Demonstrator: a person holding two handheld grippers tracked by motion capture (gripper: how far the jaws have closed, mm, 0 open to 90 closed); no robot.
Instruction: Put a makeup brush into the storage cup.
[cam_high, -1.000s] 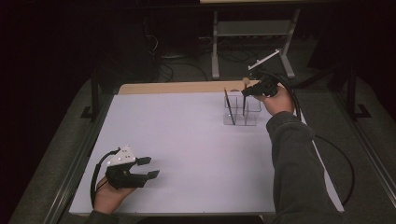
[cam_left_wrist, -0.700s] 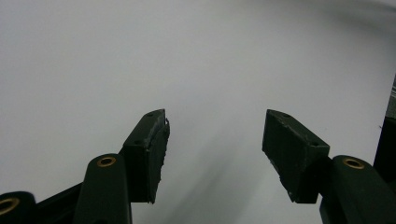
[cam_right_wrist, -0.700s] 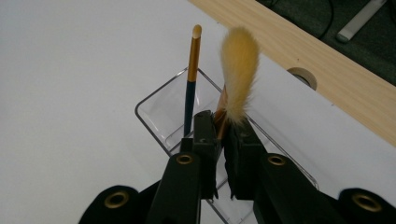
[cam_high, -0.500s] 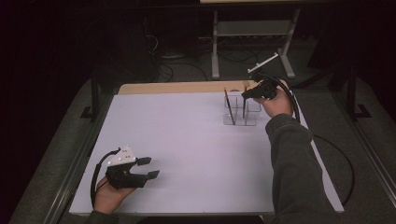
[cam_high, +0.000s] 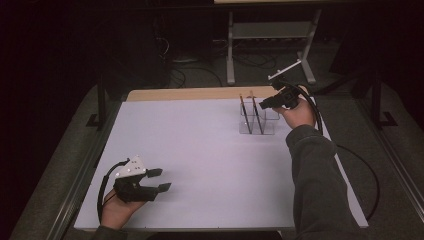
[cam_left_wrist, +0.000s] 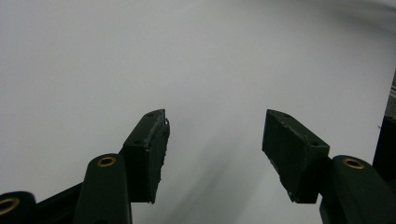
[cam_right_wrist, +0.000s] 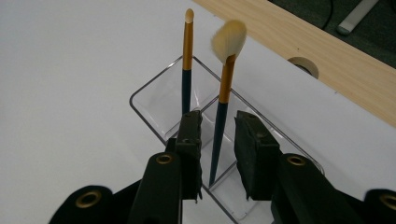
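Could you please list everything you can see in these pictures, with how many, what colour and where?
Makeup brushes: two, dark handles with gold collars; a thin pointed one and a fluffy one, both upright in the holder.
Holder: one, clear plastic with compartments, on the far right of the table.
Table: one, white top with a wooden strip along the far edge.
Metal stand: one, grey, on the floor behind the table.
Cables: several, dark, on the floor behind the table.
Left claw: black, with a grey plate, near left corner of the table, jaws apart and empty.
Right claw: black, at the holder; jaws have just been opening, fluffy brush handle between them, untouched.
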